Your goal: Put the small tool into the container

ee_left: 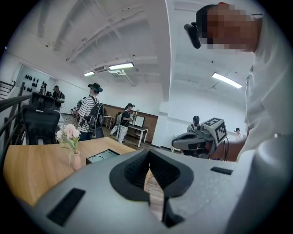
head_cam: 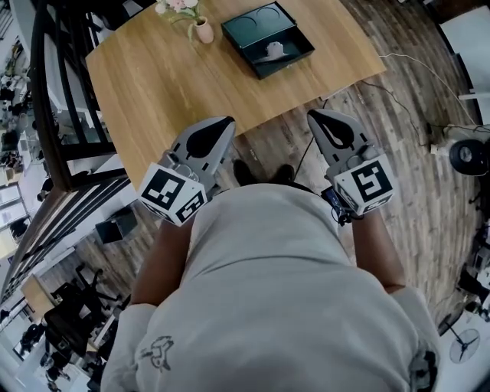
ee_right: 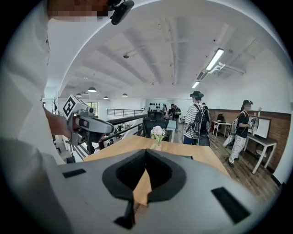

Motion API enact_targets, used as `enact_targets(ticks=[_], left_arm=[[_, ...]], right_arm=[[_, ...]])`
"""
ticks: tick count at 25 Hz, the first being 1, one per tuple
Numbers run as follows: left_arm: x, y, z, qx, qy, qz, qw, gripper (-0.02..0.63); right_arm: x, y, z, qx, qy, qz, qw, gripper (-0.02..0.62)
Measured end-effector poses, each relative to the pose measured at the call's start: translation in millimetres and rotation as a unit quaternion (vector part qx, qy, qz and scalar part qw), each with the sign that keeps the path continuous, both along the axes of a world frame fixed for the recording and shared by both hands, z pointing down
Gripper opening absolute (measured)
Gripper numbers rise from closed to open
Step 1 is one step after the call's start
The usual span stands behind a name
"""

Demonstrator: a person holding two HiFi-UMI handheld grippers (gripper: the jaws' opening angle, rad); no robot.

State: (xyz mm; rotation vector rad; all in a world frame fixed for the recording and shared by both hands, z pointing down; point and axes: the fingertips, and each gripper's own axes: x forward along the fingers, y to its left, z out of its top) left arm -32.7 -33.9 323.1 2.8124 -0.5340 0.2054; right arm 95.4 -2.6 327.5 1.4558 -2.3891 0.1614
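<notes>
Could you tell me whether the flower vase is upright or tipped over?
Upright: the vase stands on its base, with the flowers rising above it.

Head cam looks steeply down past your torso; the table (head_cam: 168, 92) lies ahead, at frame top. Both gripper cams look near-level across that table from its near side, close in. All three share table and vase (head_cam: 204, 31); head and left also share the container (head_cam: 268, 37).

Items not fully legible
White object (head_cam: 274, 50) in dark tray (head_cam: 246, 32) too small to identify; flowers (head_cam: 177, 6) cropped by top edge.
</notes>
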Motion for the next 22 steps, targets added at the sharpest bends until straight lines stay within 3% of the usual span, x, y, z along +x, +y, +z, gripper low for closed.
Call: enact_targets(ticks=[13, 22], left_arm=[[49.1, 63.9, -10.9, 0.019, -0.007, -0.045, 0.9988, 0.006], [34.3, 96.9, -17.5, 0.036, -0.005, -0.033, 0.9988, 0.006]], right_arm=[[29.5, 58.2, -13.1, 0.027, -0.024, -0.065, 0.997, 0.006], [22.4, 89.9, -23.6, 0.049, -0.029, -0.049, 0.997, 0.006]])
